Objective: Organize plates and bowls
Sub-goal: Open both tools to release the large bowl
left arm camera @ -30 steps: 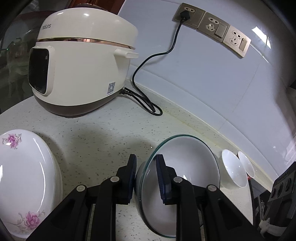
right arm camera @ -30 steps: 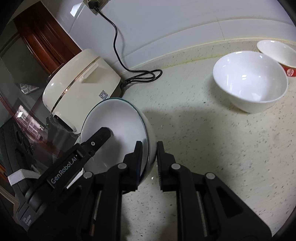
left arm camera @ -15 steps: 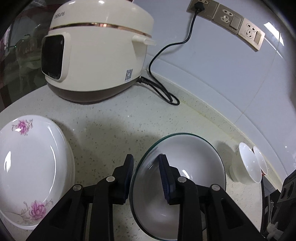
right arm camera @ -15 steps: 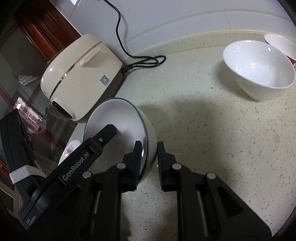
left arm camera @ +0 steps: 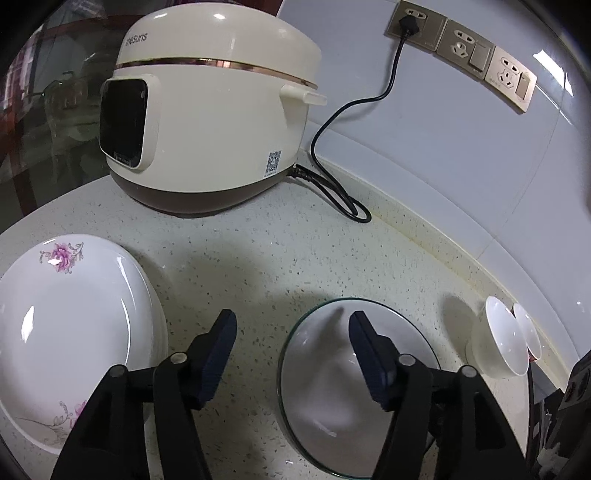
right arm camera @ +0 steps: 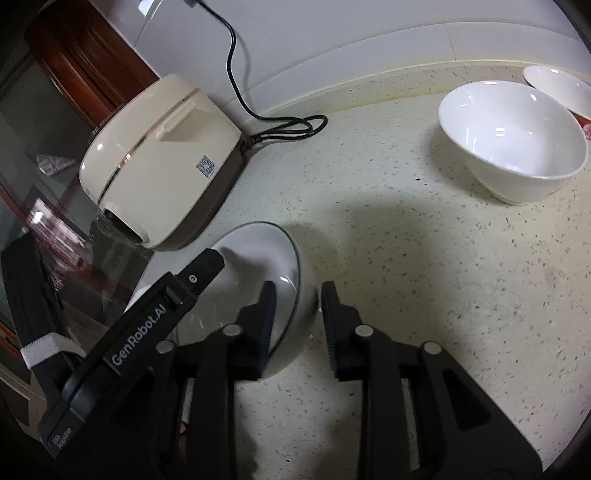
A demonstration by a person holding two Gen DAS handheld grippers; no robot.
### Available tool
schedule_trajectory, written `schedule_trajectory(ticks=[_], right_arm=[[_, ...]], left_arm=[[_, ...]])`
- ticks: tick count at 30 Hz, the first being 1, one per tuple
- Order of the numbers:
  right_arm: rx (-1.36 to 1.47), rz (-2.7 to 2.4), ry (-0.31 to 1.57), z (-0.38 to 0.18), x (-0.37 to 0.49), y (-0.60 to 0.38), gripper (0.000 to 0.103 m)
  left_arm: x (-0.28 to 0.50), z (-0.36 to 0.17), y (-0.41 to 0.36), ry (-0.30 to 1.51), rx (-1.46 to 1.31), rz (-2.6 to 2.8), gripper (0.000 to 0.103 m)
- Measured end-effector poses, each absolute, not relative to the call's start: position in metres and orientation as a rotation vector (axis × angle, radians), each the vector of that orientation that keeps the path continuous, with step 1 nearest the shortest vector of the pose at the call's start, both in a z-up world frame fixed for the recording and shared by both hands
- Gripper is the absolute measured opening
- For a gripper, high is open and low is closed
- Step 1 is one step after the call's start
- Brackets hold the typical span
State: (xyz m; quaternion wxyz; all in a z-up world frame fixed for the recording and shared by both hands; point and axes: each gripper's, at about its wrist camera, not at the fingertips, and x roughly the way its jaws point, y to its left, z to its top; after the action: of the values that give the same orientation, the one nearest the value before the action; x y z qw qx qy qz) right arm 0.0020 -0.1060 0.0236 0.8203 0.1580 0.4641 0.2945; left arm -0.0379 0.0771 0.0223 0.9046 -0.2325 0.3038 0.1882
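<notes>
A white bowl with a thin green rim (left arm camera: 325, 387) (right arm camera: 258, 254) sits on the speckled countertop (left arm camera: 258, 258). My left gripper (left arm camera: 292, 315) straddles the bowl's left rim with one finger inside it; its jaws are opening wide and no pad touches the bowl. My right gripper (right arm camera: 297, 291) straddles the opposite rim, jaws opening, with a small gap on each side of the wall. A white plate with pink flowers (left arm camera: 66, 325) lies to the left of the bowl. Two smaller white bowls (left arm camera: 506, 339) (right arm camera: 513, 140) stand to the right near the wall.
A cream rice cooker (left arm camera: 207, 122) (right arm camera: 159, 162) stands at the back left. Its black cord (left arm camera: 332, 184) loops on the counter up to a wall socket (left arm camera: 410, 22). Bare counter lies between the green-rimmed bowl and the white bowls. The counter edge and dark glass are at the left.
Both grippers were shut on the bowl's rim and have opened off it. The bowl has gone from tilted up to resting level on the counter.
</notes>
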Motion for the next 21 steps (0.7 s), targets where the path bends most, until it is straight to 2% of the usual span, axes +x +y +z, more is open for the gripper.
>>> schedule_trajectory(ticks=[2, 6, 13, 17, 21], right_arm=[[0.349, 0.628, 0.978, 0.026, 0.001, -0.108, 0.031], [0.394, 0.624, 0.962, 0.028, 0.001, -0.116, 0.042], [0.431, 0.603, 0.940, 0.032, 0.001, -0.128, 0.043], [0.426, 0.563, 0.826, 0.053, -0.005, -0.148, 0.043], [0.456, 0.479, 0.732, 0.072, -0.003, -0.180, 0.056]], left_arm=[[-0.038, 0.023, 0.077, 0.622, -0.475, 0.395, 0.069], [-0.041, 0.026, 0.079, 0.594, -0.467, 0.415, 0.077], [-0.042, 0.030, 0.076, 0.560, -0.429, 0.438, 0.081], [-0.048, 0.037, 0.073, 0.523, -0.399, 0.474, 0.083], [-0.058, 0.050, 0.063, 0.438, -0.344, 0.506, 0.085]])
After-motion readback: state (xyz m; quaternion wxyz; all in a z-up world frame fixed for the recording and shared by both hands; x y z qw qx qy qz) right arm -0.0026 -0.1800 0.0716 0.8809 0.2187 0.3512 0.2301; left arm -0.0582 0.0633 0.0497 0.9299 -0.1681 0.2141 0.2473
